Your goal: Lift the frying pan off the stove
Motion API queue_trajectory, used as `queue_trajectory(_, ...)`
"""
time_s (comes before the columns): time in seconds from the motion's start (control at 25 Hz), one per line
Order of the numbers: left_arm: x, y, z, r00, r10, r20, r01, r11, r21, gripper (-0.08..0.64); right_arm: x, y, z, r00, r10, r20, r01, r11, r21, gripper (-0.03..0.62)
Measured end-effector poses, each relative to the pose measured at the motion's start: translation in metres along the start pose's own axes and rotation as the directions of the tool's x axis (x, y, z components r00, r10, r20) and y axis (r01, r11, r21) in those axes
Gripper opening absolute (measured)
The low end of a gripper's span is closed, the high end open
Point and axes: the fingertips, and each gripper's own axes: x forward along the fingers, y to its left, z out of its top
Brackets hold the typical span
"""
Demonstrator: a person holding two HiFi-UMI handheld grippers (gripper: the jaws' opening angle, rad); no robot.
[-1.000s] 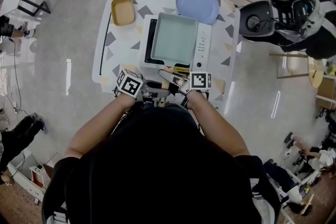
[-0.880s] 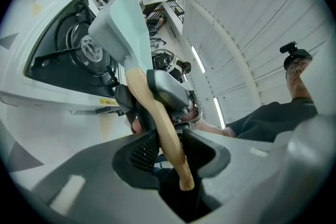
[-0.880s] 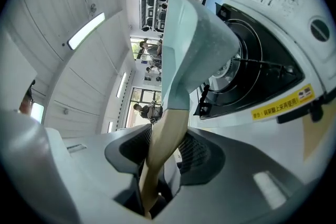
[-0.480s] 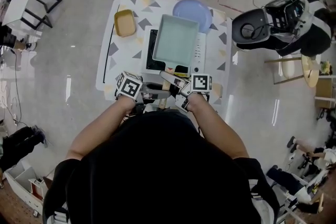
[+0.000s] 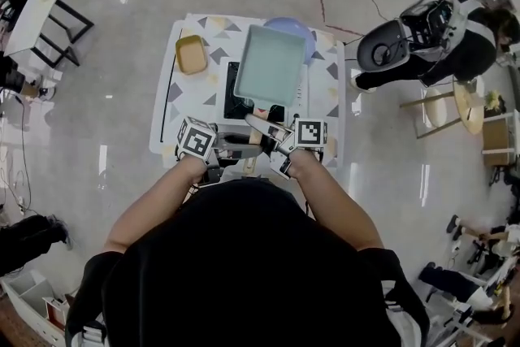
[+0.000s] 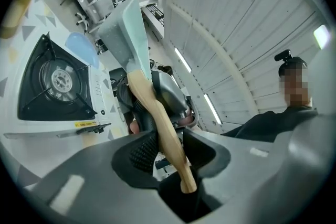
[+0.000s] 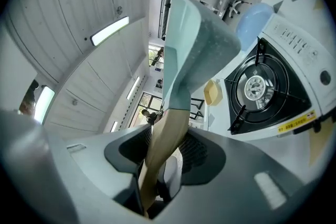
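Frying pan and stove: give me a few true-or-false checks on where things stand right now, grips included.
1. The frying pan rests on the burner. False: it is held up clear of the stove, and both gripper views show the burner bare.
2. The left gripper and the right gripper are both shut on the pan's wooden handle. True.
3. There is food in the pan. False: in the head view its inside looks empty.
4. A yellow dish sits on the table to the left of the stove. True.
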Motion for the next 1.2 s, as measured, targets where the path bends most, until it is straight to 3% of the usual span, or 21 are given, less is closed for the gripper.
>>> queue_trajectory(0.36,0.004,-0.039,0.002,1.000,-0.020,-0.003,0.021,0.996,0.091,0.152,-0.008,0.054,-0.001,0.996,0.084,0.040,-0.081,0.995,-0.064,0.196)
queue_trajectory(0.64,0.002,-0.058,0.001,0.999,-0.033,-0.020,0.036,0.990,0.137,0.152,-0.015,0.064,-0.005,0.998,0.042,0.057,-0.036,0.994,-0.104,0.196)
queue_trajectory(1.2,-0.003,-0.070,-0.009,0.999,-0.025,-0.027,0.029,0.985,0.172,0.152,-0.013,0.079,-0.018,0.997,0.059,0.046,-0.052,0.989,-0.138,0.198)
